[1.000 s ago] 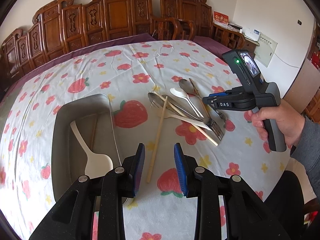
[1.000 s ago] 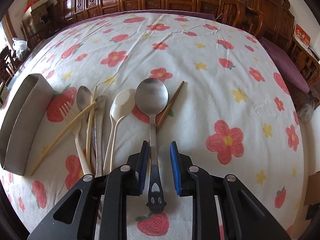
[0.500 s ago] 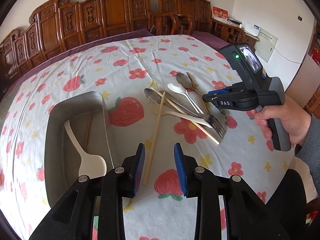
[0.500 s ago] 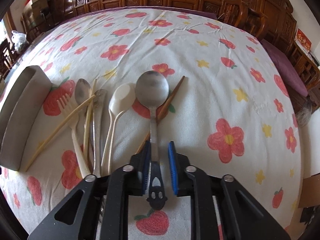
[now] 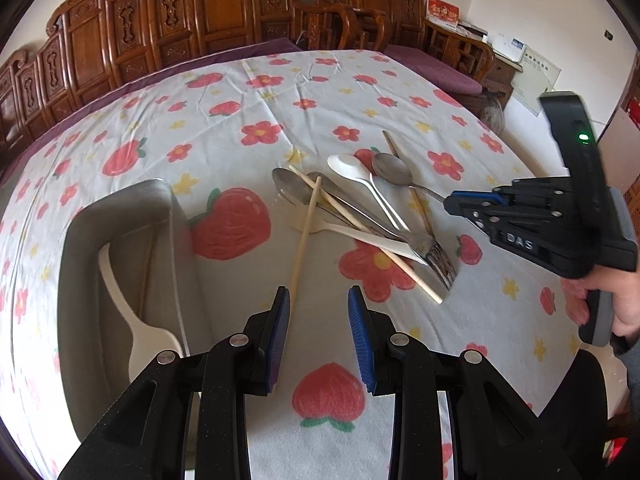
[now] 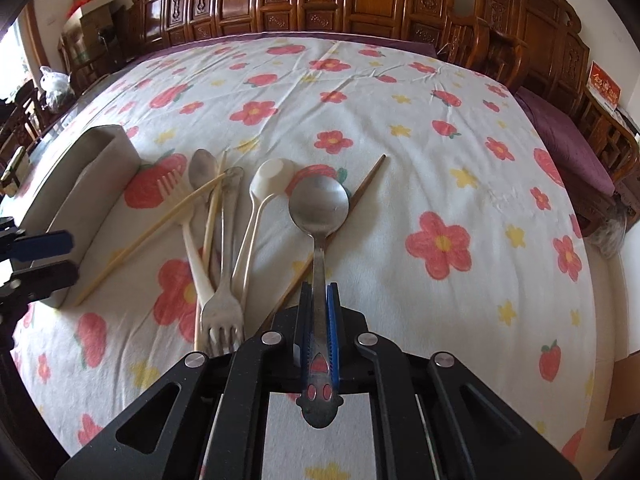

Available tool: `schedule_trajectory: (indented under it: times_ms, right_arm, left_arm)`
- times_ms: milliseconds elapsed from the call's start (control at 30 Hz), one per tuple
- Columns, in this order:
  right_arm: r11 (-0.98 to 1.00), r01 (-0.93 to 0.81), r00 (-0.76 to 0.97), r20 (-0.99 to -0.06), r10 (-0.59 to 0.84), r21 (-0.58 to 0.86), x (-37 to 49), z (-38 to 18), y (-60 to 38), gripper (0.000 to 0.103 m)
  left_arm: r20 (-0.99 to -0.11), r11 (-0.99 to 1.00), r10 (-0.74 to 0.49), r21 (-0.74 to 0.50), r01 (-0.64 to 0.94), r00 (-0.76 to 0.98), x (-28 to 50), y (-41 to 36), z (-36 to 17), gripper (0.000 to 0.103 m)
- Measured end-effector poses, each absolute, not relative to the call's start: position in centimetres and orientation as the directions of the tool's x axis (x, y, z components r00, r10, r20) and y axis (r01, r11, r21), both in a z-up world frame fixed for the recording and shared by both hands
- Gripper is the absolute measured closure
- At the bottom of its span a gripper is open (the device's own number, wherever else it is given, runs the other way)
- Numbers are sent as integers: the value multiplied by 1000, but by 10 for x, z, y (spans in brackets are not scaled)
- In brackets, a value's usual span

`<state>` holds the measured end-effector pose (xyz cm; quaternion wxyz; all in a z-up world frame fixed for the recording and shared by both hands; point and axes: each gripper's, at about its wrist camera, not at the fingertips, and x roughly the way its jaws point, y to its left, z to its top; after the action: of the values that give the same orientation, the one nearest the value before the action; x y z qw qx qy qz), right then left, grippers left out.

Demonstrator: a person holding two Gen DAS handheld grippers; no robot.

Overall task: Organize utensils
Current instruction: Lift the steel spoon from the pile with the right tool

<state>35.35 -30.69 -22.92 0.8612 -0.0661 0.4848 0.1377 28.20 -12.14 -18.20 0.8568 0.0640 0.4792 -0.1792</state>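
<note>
Between the blue pads of the right tongs (image 6: 319,328) sits the flat handle of a steel spoon (image 6: 319,204); the tongs have just been closing and are now clamped on it. The spoon is dull grey metal with a round, lightly scuffed bowl pointing away from the tongs, and its handle end, behind the pads, is widened and pierced with small cut-outs through which the cloth shows red. Its bowl lies over a dark brown chopstick (image 6: 366,182) that runs diagonally under it.

Just left of these tongs lies the heap of other utensils: a metal fork (image 6: 222,312) with tines toward the tongs, a cream plastic spoon (image 6: 272,178), a cream plastic fork (image 6: 176,194), a second steel spoon (image 6: 203,168) and two pale chopsticks (image 6: 160,226) crossing over them. All rest on a table under a white cloth (image 6: 400,152) printed with red flowers and strawberries.

The left tongs (image 5: 319,316) stand apart with nothing between their pads, over bare cloth. To their left is a grey metal tray (image 5: 120,216) holding a white ladle-shaped spoon (image 5: 150,346). A hand (image 5: 616,300) grips the right tongs' handle, far to the right.
</note>
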Motion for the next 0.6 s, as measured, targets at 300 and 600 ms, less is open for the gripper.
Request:
schedule_trajectory:
  times_ms: [300, 600]
  right_arm:
    - [945, -319, 481, -848, 222, 66, 336, -227, -315, 95]
    - [941, -327, 476, -846, 239, 82, 329, -231, -319, 95]
  left_arm:
    - [-888, 924, -209, -42, 380, 410, 313, -141, -200, 75]
    - [-913, 926, -138, 18, 377, 385, 331, -153, -213, 82]
